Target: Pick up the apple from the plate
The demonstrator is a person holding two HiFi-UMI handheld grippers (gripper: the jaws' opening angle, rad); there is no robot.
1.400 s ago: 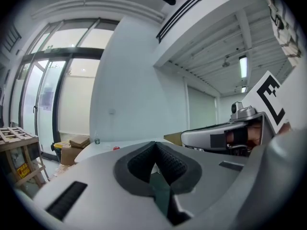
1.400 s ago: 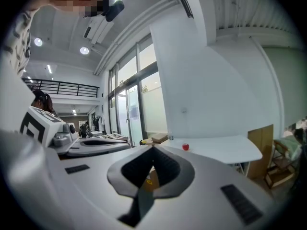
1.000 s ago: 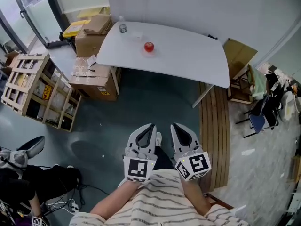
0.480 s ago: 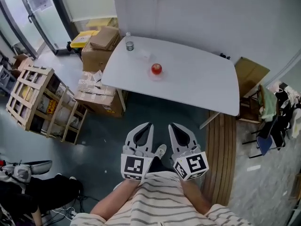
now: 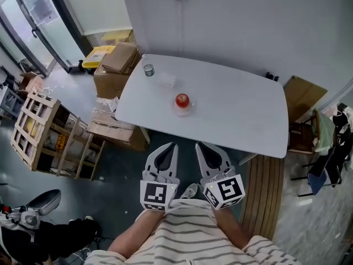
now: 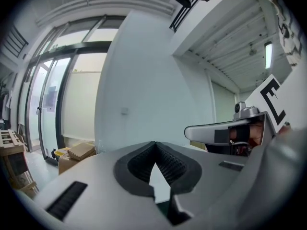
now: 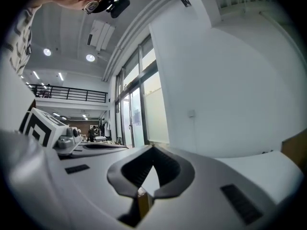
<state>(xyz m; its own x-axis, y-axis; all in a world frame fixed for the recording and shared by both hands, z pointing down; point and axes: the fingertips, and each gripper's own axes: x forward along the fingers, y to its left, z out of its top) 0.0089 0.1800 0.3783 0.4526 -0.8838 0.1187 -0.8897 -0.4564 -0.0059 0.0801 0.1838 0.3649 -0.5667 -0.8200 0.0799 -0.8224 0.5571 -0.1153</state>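
Apple (image 5: 182, 100) sits untouched on its plate (image 5: 185, 112) on the table (image 5: 237, 109), well ahead of both claws. Left claw (image 5: 172, 146) and right claw (image 5: 201, 146) are closed, empty; approach, opening and grasp all seem left to do.

The right half of the white rectangular tabletop (image 5: 242, 115) lies open. Left of centre, a round red apple (image 5: 182, 99) on a clear plate (image 5: 185, 111) stands in the way. A small glass jar (image 5: 148, 70) occupies the far-left corner, with brown cardboard boxes (image 5: 113, 73) beyond.
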